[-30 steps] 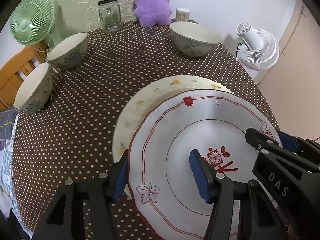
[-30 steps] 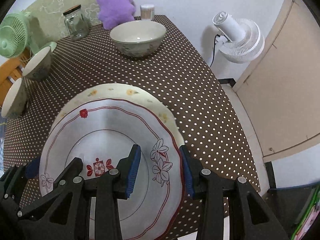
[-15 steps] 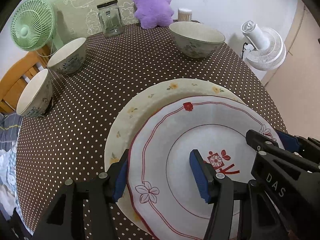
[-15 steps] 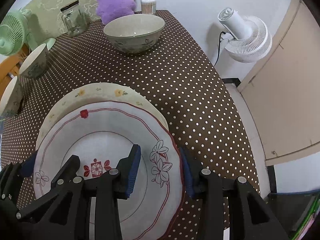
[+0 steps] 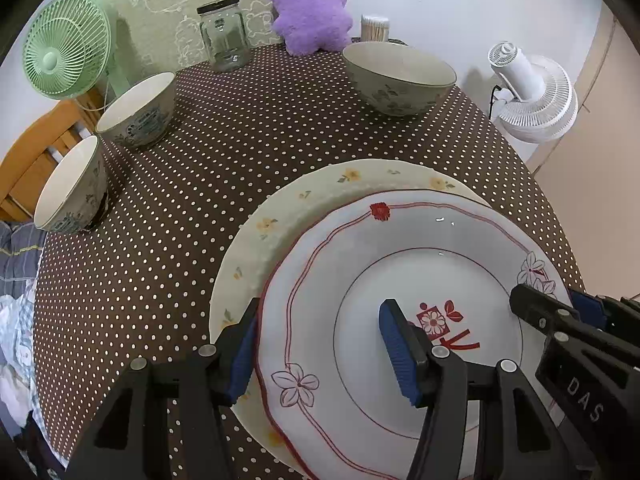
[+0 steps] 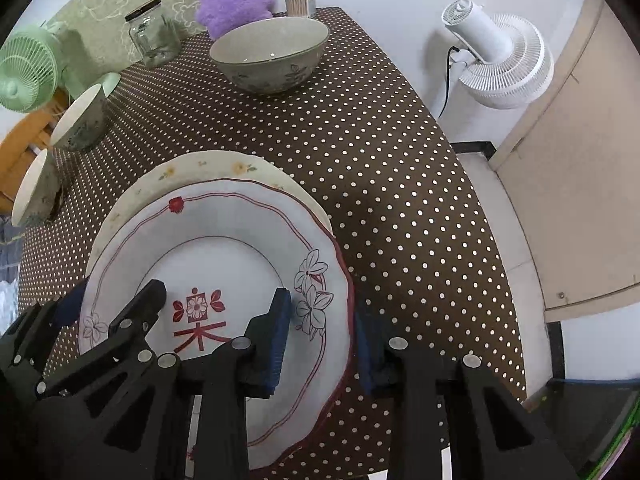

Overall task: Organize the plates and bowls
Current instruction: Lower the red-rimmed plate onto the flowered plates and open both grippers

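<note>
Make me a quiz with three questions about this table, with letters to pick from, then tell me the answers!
1. Where is the red-trimmed plate?
A. on the yellow-flowered plate
B. inside a bowl
C. on the floor

2. How many bowls are on the table?
A. one
B. three
C. five

3. How does the glass jar stand?
A. tipped over
B. upright, lid off
C. upright, lid on

Answers: 1 A, it overlaps the flowered plate beneath. 2 B, two small bowls at the left edge, one big bowl far back. 3 C, its black lid sits on top.
</note>
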`<action>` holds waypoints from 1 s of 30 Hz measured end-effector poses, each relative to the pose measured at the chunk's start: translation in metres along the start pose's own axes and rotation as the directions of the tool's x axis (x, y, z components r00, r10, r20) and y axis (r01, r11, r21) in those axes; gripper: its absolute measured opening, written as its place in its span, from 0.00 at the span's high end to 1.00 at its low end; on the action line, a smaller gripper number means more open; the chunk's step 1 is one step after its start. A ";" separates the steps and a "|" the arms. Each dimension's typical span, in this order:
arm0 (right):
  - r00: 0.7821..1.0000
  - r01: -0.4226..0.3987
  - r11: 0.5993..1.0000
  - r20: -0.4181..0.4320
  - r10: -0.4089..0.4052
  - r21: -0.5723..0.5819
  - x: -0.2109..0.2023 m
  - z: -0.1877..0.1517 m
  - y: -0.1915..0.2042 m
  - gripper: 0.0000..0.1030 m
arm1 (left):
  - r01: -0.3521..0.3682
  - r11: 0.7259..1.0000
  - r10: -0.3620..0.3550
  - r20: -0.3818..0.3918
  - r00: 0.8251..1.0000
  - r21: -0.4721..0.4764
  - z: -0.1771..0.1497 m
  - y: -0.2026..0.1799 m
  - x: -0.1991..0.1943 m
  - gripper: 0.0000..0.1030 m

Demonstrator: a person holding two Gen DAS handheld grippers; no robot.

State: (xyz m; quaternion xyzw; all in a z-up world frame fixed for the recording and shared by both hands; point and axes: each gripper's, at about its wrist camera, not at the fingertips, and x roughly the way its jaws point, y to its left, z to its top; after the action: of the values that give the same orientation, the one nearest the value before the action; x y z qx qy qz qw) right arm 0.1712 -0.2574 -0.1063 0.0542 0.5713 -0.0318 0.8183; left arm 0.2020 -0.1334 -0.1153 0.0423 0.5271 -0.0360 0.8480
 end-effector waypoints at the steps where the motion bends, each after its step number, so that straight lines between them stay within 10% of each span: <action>1: 1.000 0.001 1.000 0.000 -0.001 -0.004 0.001 0.002 0.000 0.69 | -0.002 1.000 0.002 -0.003 1.000 -0.002 0.000 0.000 0.000 0.43; 30: 0.997 -0.080 0.988 -0.003 0.080 -0.135 0.009 0.025 0.008 0.72 | -0.110 0.989 0.100 -0.100 0.990 -0.095 0.004 -0.005 0.002 0.22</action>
State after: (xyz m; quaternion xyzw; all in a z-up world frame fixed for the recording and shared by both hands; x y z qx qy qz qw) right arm 0.1988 -0.2526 -0.1055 0.0215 0.5685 0.0399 0.8215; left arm 0.2063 -0.1387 -0.1153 0.0289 0.5650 0.0373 0.8237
